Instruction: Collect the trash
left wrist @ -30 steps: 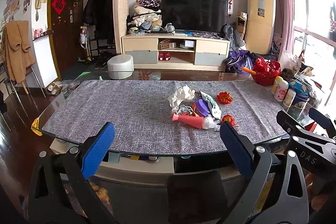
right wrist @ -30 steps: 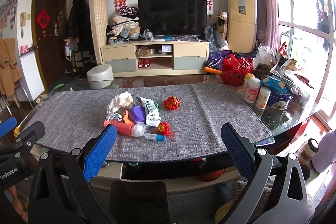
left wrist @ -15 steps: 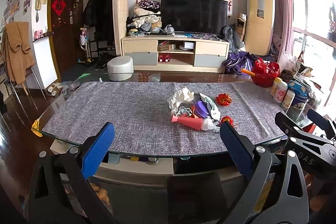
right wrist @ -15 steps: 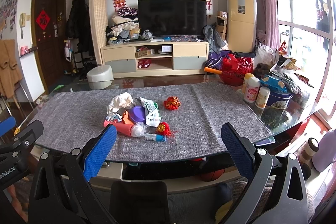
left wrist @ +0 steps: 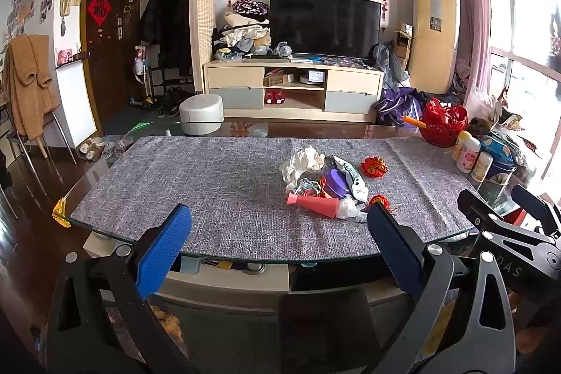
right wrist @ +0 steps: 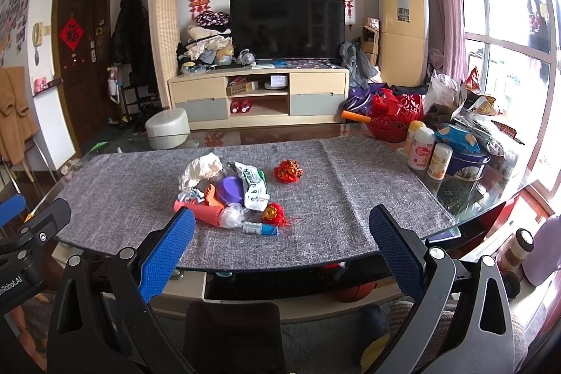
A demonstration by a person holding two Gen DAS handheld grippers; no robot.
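A pile of trash lies on the grey table mat: crumpled white paper, a purple lid, a white wrapper, a pink-red cone and a clear plastic piece. A red ornament lies apart behind it, another red one in front, next to a small blue tube. My left gripper is open and empty, held before the table's front edge. My right gripper is open and empty, also short of the edge; it shows at the right of the left wrist view.
Bottles, a blue tin and a red basket crowd the table's right end with snack bags. A TV stand and a white stool stand beyond the glass table. A basketball lies under the table.
Both grippers have drifted slightly; the view of the table has barely shifted. Nothing on the table has moved.
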